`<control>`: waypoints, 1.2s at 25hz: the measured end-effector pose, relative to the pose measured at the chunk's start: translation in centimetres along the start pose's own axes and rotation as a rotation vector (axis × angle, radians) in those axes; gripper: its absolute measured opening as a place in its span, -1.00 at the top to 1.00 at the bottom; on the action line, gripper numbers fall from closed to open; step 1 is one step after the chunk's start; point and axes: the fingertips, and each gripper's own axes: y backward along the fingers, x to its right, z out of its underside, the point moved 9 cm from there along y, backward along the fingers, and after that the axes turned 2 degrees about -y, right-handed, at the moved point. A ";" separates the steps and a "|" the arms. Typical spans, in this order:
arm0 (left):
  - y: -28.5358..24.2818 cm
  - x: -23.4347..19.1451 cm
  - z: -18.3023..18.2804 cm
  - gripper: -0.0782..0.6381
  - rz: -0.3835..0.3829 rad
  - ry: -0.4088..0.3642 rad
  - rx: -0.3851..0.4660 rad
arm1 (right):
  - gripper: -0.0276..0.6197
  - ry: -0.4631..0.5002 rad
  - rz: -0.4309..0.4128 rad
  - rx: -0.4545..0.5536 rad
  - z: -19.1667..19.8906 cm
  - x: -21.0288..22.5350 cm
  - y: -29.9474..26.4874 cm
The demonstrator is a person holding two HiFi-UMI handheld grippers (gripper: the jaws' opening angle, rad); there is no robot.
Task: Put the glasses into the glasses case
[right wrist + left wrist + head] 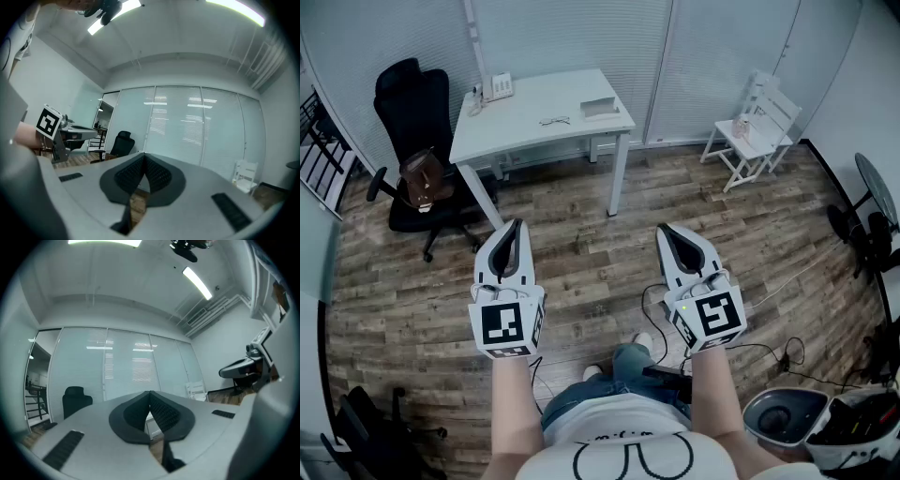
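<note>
A pair of glasses [553, 120] lies on the white table [525, 127] across the room. Beside it, toward the table's right end, rests a pale flat box-like thing [600, 108] that may be the glasses case. My left gripper [518, 225] and right gripper [664, 230] are held side by side over the wooden floor, well short of the table and pointing toward it. Both are shut with nothing between their jaws. In the left gripper view the dark pads [159, 411] meet at the tip, and in the right gripper view the pads [154, 174] do the same.
A desk phone [500, 86] stands at the table's back left. A black office chair [412, 112] carrying a brown bag [422, 178] is left of the table. A white chair [757, 127] stands at the right wall, a fan [874, 192] and cables farther right.
</note>
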 end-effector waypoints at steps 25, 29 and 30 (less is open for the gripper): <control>-23.9 -3.6 4.4 0.73 -0.037 -0.030 -0.046 | 0.88 -0.066 -0.091 0.034 3.9 14.6 -23.4; -30.2 -4.0 4.9 0.73 -0.070 0.007 -0.056 | 0.88 -0.057 -0.134 0.031 3.7 19.1 -29.0; -31.5 -4.1 5.1 0.73 -0.078 0.011 -0.059 | 0.88 -0.055 -0.150 0.029 3.7 20.0 -30.3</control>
